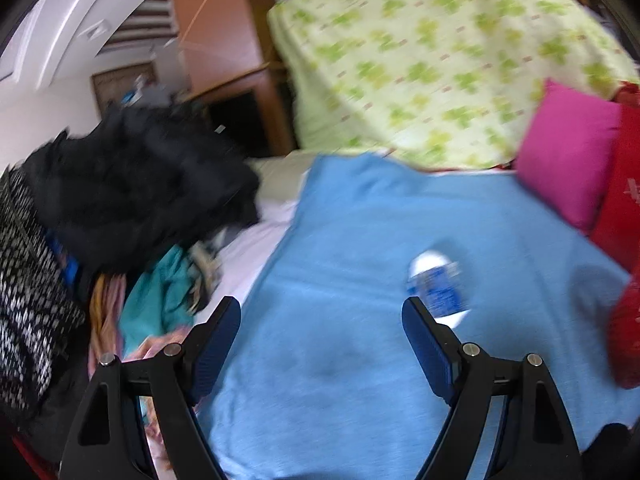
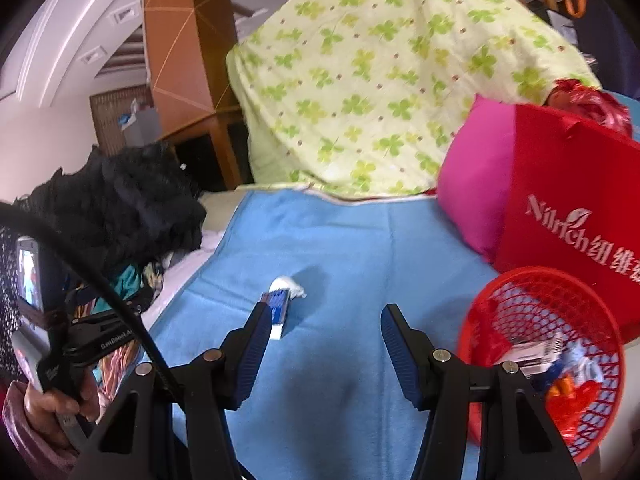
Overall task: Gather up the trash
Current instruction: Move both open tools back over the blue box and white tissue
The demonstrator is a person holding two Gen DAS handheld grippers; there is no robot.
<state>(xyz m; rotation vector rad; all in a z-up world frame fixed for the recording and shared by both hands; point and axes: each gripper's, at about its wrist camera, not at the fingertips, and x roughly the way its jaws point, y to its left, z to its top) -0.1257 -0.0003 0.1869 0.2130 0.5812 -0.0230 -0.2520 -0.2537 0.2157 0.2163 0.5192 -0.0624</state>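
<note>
Both grippers are pointing forward and downward over a blue blanket (image 2: 360, 248) spread on a bed. The left gripper (image 1: 320, 320) is standing with its jaws wide apart and nothing between them; its right finger (image 1: 430, 344) is reaching just in front of a blue-and-white wrapper (image 1: 438, 286) lying on the blanket, though blur hides whether the two are touching. The right gripper (image 2: 322, 332) is holding its jaws moderately apart, also with nothing between them, and the same wrapper (image 2: 280, 304) with a crumpled white end is lying just beyond its left fingertip. At the right edge, a red mesh basket (image 2: 536, 292) is sitting on the blanket, already holding scraps of paper and plastic. In the right wrist view, a hand (image 2: 48, 408) in a pink sleeve is gripping the handle of the left gripper at the lower left. A green clover-print quilt (image 2: 380, 80), a pink pillow (image 2: 476, 184) and a red bag (image 2: 568, 200) are lying behind.
</note>
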